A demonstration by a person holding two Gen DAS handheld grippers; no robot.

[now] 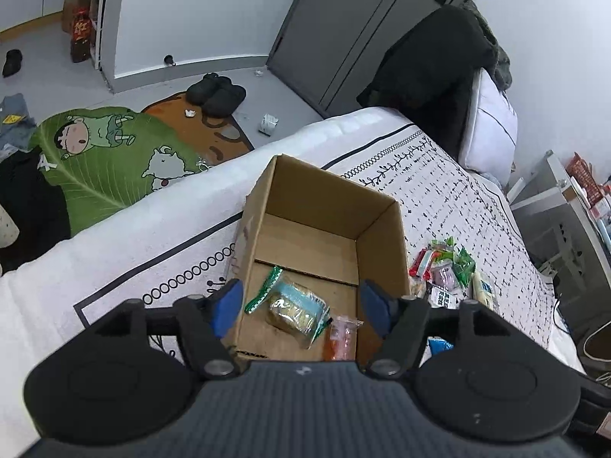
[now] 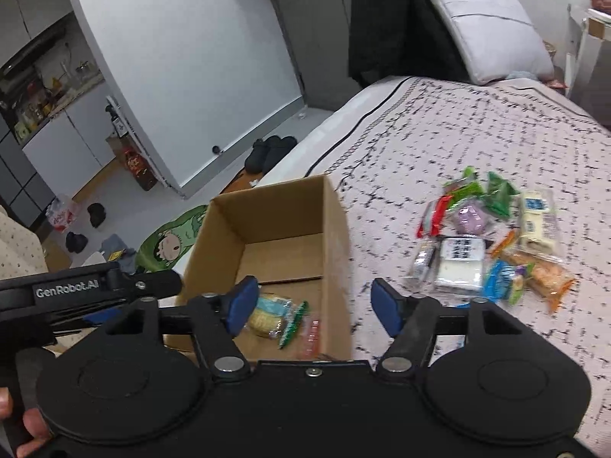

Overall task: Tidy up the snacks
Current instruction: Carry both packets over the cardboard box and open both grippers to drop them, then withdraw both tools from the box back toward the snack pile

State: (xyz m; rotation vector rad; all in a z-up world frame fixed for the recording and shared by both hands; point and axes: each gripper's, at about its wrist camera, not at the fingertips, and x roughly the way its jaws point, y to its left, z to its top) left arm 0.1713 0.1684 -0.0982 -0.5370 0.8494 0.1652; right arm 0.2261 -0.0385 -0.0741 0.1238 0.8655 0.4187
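Observation:
An open cardboard box [image 1: 378, 229] [image 2: 332, 229] stands on the patterned bedspread. Inside it lie a pale blue cake packet [image 1: 296, 307] [image 2: 267, 315], a green packet [image 1: 263, 290] [image 2: 294, 322] and an orange-pink packet [image 1: 341, 336] [image 2: 310, 337]. My left gripper [image 1: 301, 305] hovers over the box's near end, open, with nothing pressed between its blue pads. My right gripper [image 2: 311, 305] hangs open above the box's near right wall, empty. A heap of several wrapped snacks [image 1: 446, 271] [image 2: 492, 240] lies on the bed to the right of the box.
The left gripper's body [image 2: 88, 290] and a hand [image 2: 30, 431] show at the left of the right wrist view. A white pillow [image 2: 488, 26] and dark clothing [image 1: 431, 61] lie at the bed's far end. Slippers [image 1: 215, 93] and a cartoon rug [image 1: 114, 152] cover the floor beyond.

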